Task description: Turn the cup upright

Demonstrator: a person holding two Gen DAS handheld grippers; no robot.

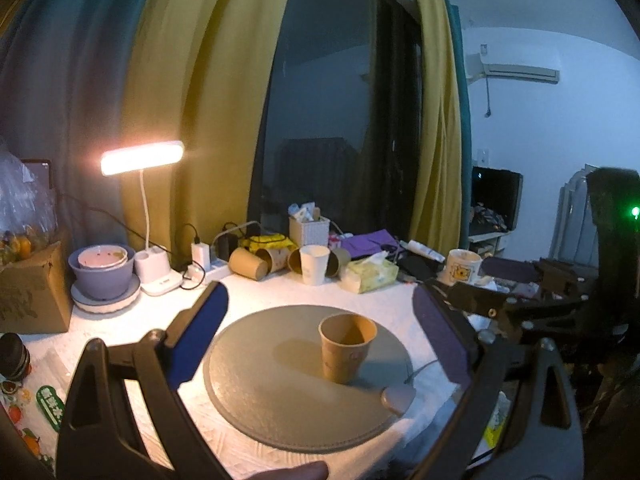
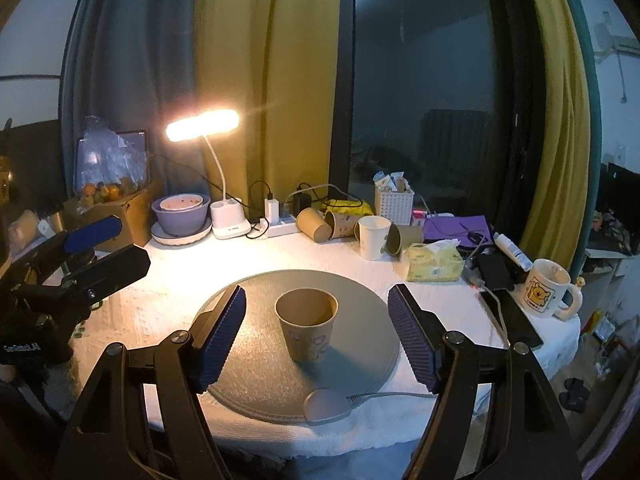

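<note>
Wide-spread and empty, the right gripper (image 2: 316,336) fills the near edge of its own view, its ribbed blue pads standing off to either side of the brown paper cup (image 2: 307,328) with clear gaps on both flanks. Beneath and ahead of those fingers lies the round grey mat (image 2: 248,364), set on a white tablecloth (image 2: 160,304); the cup stands near the mat's middle, directly forward of the right gripper and centred between its fingers. Mouth up, base down, its long axis is vertical, so by my reading the flip is already done and only a retreat is left. Seen from the left gripper (image 1: 320,336), which is likewise open and holds nothing, the cup (image 1: 347,349) sits ahead and slightly toward its right finger. Of the two tools, the right one looks nearer and better squared to it. Beyond the cup, further from both grippers, a lit desk lamp (image 2: 203,124) throws glare, with several other paper cups (image 2: 352,228) clustered near it, most tipped over. Closest of the small things, a grey puck with its cable (image 2: 326,406) rests on the mat's near rim, just under the right fingers.
</note>
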